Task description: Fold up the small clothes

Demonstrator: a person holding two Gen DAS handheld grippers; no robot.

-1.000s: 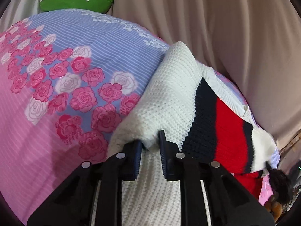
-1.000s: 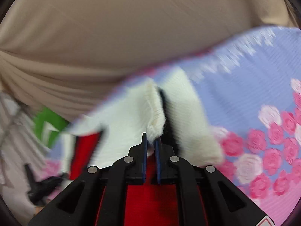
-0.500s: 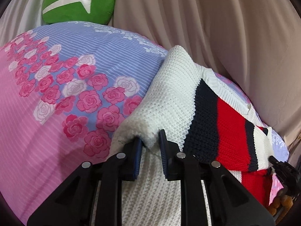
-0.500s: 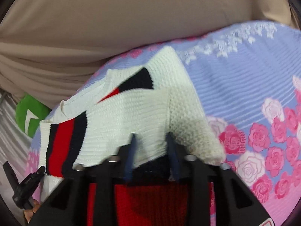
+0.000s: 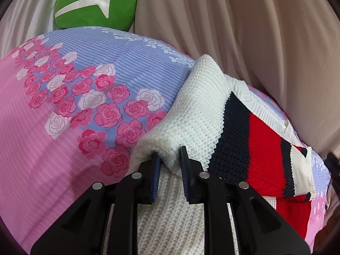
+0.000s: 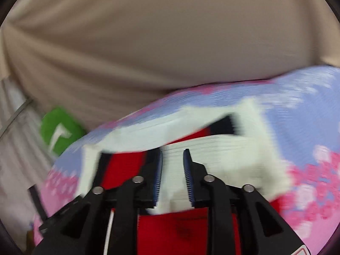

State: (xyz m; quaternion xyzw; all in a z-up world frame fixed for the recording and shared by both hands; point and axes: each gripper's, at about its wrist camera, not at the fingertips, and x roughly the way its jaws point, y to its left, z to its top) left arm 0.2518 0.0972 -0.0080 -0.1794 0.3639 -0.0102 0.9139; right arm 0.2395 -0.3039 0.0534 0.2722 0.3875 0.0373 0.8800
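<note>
Knitted white wool fills the middle of the left wrist view: the small sweater (image 5: pixel 197 114) lies on a bed sheet (image 5: pixel 63 127) printed with pink roses on pink and lilac stripes. Its body is folded over itself, showing a navy band and a red band towards the right, with a ribbed white edge along the far side. The left claw (image 5: pixel 169 159) is clamped on a thick fold of the white knit; the wool bulges out between the two blue-lined pads, and more white knit runs underneath the black fingers. Behind the bed hangs a beige curtain (image 5: pixel 244 31), and a green cushion (image 5: pixel 95 2) with a white arrow mark sits at the far edge of the sheet.

From the right wrist, everything is smeared by motion blur. The right claw (image 6: pixel 173 161) has its jaws opening, and the pads stand apart with a clear gap; the sweater (image 6: pixel 212 148) lies beyond and beneath them, not pinched. White knit shows past the tips, with a red panel to the left and directly under the fingers, and a dark patch farther back. The rose sheet (image 6: pixel 308 110) curves round to the right, the beige curtain (image 6: pixel 170 31) fills the upper half, and the green cushion (image 6: pixel 59 129) appears at the left.
</note>
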